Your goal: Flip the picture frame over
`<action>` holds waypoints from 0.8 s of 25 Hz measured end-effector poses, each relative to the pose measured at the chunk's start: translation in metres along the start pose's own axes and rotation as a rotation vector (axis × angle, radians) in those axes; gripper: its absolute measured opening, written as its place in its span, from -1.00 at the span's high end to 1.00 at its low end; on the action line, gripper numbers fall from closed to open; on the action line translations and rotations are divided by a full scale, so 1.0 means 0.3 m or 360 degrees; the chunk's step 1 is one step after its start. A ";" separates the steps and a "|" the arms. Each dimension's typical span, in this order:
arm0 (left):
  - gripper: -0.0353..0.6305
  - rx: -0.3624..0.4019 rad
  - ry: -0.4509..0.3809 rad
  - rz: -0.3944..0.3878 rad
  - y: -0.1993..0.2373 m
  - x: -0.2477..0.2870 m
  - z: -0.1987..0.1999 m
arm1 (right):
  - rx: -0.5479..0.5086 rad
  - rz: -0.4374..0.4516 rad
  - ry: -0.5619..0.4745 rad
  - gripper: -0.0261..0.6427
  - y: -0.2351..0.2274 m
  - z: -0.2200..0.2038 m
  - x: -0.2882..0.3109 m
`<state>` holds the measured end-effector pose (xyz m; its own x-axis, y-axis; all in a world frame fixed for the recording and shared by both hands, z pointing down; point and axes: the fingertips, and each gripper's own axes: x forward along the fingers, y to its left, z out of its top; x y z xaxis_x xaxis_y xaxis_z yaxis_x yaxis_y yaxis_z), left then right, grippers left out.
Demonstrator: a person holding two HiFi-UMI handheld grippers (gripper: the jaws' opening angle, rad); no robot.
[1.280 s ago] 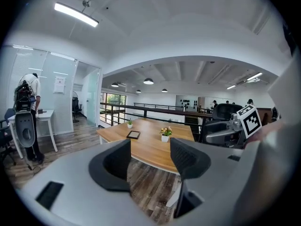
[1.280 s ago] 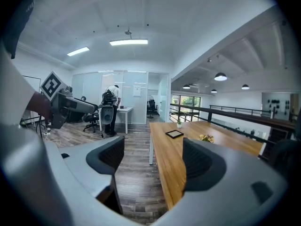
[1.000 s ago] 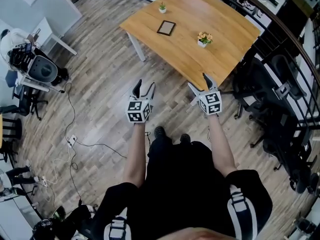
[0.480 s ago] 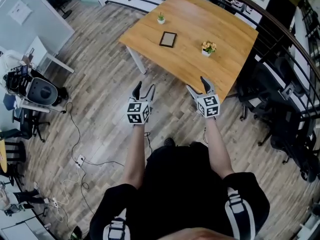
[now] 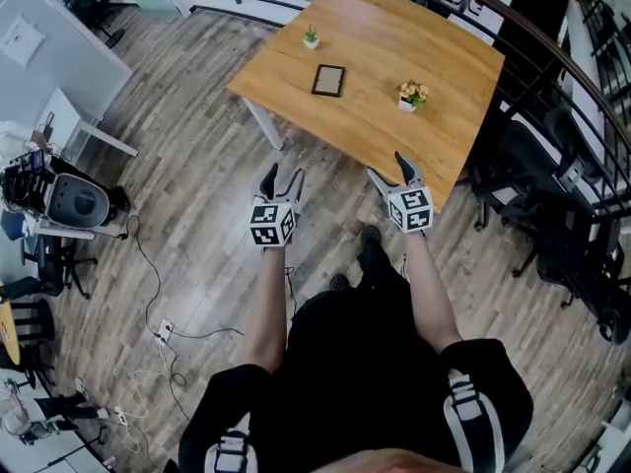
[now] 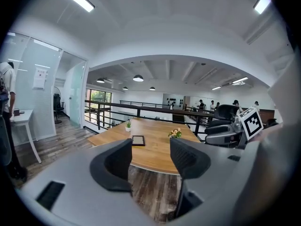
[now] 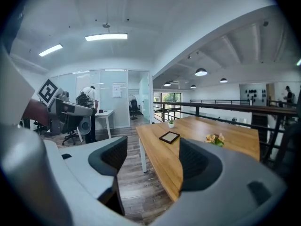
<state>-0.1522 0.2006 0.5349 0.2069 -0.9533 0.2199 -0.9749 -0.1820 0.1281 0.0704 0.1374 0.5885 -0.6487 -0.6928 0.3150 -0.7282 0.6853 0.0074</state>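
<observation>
Flat near the middle of the light wooden table (image 5: pixel 444 62) lies the small dark rectangular picture frame (image 5: pixel 328 80), straight ahead of my two grippers, well beyond their tips and not yet turned over. My left gripper (image 5: pixel 284 171) stands over the plank floor short of the table, its jaws wide apart with nothing between them. My right gripper (image 5: pixel 388 166) hangs just at the table's near edge, its jaws equally spread and empty.

A little white pot of yellow and orange flowers (image 5: pixel 412 95) sits ahead and to the right of the frame's line. A small green plant in a white pot (image 5: pixel 311 37) sits further ahead, to the left.

As I judge it, the trouble lies in the frame's low profile. My jaws may skate it across the smooth wood instead of getting under an edge, nudging it toward the flowers. A careless flip could slap the face down hard. My right gripper could also clip the table edge on the way in.

No brand or lettering is legible. The cubes on my grippers carry only black-and-white square markers, and the notice on the glass wall (image 6: pixel 39 76) is too small to read.
</observation>
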 end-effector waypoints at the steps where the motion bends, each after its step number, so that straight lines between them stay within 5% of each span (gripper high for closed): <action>1: 0.11 0.0002 0.0005 -0.0002 0.005 0.014 -0.001 | 0.0000 -0.0003 -0.0001 -0.11 -0.011 0.004 0.016; 20: 0.10 0.0000 0.0045 0.0078 0.148 0.508 0.137 | 0.0086 0.0085 0.0003 -0.10 -0.369 0.122 0.476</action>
<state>-0.1673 0.0373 0.5343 0.1611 -0.9539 0.2532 -0.9839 -0.1352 0.1164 0.0504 -0.0457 0.5980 -0.6868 -0.6550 0.3151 -0.7033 0.7083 -0.0606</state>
